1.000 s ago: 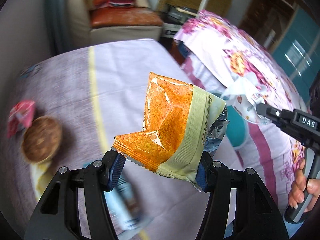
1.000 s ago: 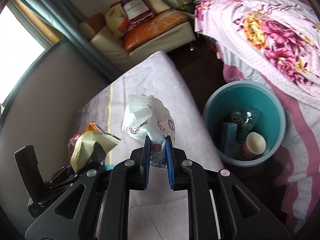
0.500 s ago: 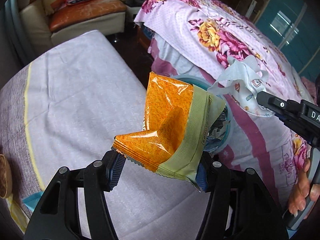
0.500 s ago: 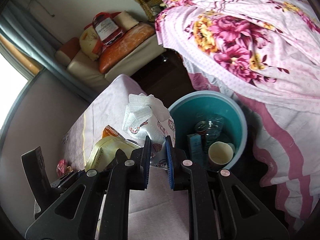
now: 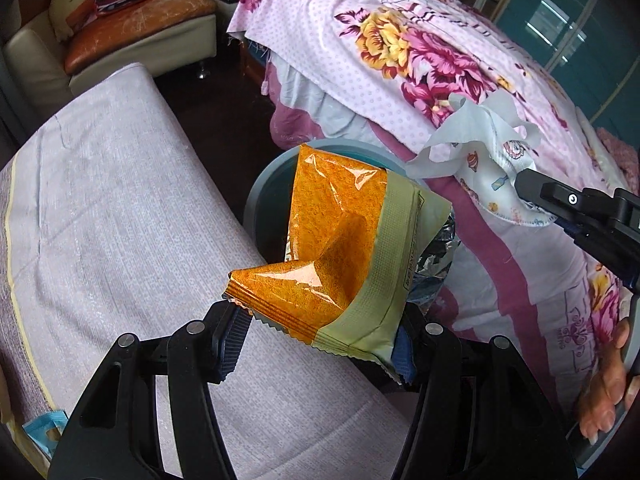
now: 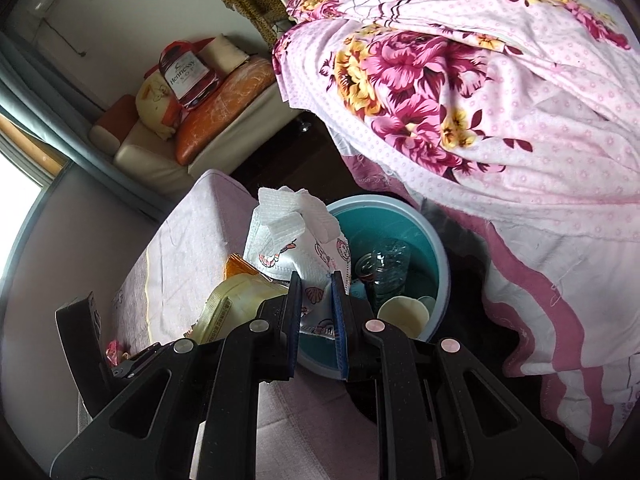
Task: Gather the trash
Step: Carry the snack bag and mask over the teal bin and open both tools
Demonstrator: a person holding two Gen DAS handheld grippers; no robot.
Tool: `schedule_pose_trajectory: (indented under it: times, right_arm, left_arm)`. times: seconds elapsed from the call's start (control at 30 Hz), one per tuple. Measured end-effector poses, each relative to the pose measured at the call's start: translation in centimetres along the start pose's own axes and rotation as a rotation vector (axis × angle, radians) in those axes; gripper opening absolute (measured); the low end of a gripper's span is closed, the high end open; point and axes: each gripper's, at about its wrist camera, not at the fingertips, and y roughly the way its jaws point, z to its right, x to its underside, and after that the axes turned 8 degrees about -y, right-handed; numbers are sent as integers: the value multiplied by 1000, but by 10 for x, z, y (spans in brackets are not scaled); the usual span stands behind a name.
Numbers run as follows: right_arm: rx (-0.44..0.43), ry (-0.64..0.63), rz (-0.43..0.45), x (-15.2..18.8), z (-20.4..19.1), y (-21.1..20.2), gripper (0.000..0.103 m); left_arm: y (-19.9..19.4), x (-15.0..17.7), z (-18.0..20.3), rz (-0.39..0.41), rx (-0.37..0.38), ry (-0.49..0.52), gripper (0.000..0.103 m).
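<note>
An orange-and-green crinkled snack wrapper [image 5: 340,256], long axis upright, is clamped in the left gripper [image 5: 320,336] and a white printed face mask [image 6: 300,256] in the right gripper [image 6: 316,300], near the round teal bin [image 6: 434,248].

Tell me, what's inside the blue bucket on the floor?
Inside the bucket you can see a clear plastic bottle, a can and a cream paper cup. The printed tissue and right gripper cover its left part, so anything there is hidden.

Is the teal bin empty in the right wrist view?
No, the teal bin already holds a clear plastic bottle and a cream paper cup.
</note>
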Motion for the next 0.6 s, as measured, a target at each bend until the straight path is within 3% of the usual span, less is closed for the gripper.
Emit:
schedule_pose_trajectory:
  times: [0.13,0.27,0.37,0.6]
  right_arm:
    - [12,10,7,-3,6,-2,14]
    - [24,13,12,-6,8,-2,14]
    - [26,13,7,-7,8,0,14]
    - [25,4,-21,-6,3,11,14]
  left_arm:
    - [7,-3,9,-8,10,13,62]
    - [14,-5,13,-18,18,13,80]
    - [17,-5,13,-23,16,13,87]
    - [16,-1,3,-33,9,-1,89]
